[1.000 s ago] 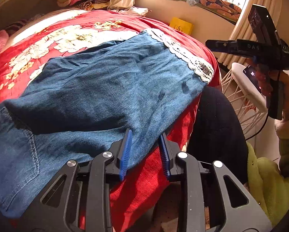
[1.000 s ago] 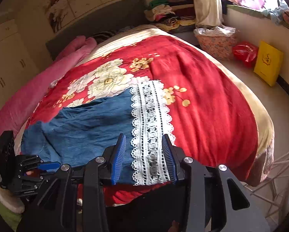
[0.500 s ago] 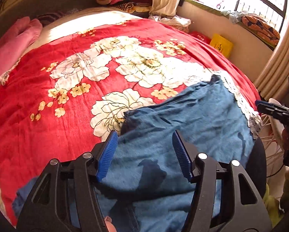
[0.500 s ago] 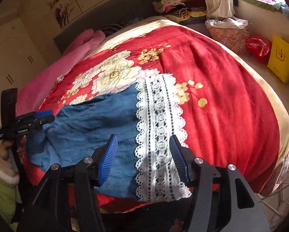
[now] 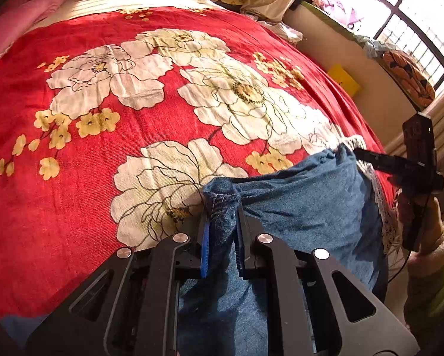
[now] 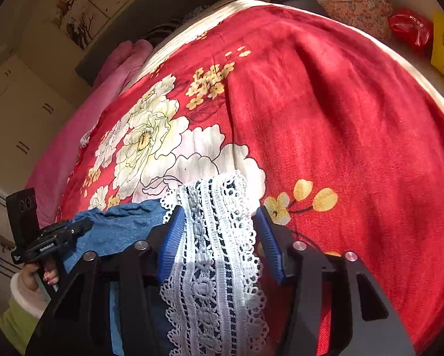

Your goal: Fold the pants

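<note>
Closing grippers: left gripper (image 5: 222, 237) pinching pants (image 5: 305, 195), right gripper (image 6: 222, 246) straddling lace

Your left gripper (image 5: 222, 244) is black, with blue ribbed pads and round silver screws; your right gripper (image 6: 220, 244) matches. At the frame's lower right your sleeve (image 5: 432, 284) is yellow-green with a fluffy cream cuff.

A bed (image 5: 73, 184) under a red floral cover (image 6: 325, 124), pink bedding (image 6: 82, 130) along its far side, denim pants (image 5: 305, 204) lying at its near edge.
</note>
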### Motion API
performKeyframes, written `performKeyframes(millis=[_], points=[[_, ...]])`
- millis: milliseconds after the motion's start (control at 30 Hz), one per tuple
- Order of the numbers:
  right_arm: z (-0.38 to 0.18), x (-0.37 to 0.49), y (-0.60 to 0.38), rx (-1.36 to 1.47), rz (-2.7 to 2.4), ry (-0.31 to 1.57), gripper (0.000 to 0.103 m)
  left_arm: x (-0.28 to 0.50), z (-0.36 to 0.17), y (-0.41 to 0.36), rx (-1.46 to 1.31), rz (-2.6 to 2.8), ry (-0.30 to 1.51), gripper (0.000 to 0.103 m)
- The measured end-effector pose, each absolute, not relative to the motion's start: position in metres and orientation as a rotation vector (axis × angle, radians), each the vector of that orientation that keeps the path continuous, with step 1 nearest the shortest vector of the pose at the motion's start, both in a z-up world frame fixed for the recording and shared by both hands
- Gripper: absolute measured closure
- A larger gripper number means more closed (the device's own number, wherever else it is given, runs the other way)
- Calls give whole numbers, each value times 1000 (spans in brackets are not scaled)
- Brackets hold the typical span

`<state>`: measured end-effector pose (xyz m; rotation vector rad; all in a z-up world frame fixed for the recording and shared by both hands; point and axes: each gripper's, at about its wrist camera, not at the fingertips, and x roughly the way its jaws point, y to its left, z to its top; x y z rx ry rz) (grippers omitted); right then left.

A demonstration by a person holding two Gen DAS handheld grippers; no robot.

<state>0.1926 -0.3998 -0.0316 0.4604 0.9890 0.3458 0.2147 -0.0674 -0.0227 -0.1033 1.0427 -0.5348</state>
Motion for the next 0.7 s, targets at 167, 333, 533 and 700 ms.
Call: performKeyframes(millis=[167, 333, 533, 700], points=[[-18, 195, -391, 437, 403, 935, 85, 234, -16, -59, -154, -496, 1025, 97], [-5, 216, -400, 409, 345, 887, 85, 243, -15, -67, -151, -486, 982, 97], [-25, 229, -390, 348, 310, 963, 69, 244, -30, -64, -141, -443, 995, 87], [7, 194, -414, 391, 277, 871, 46, 221, -2, -42, -184, -433, 924, 57]])
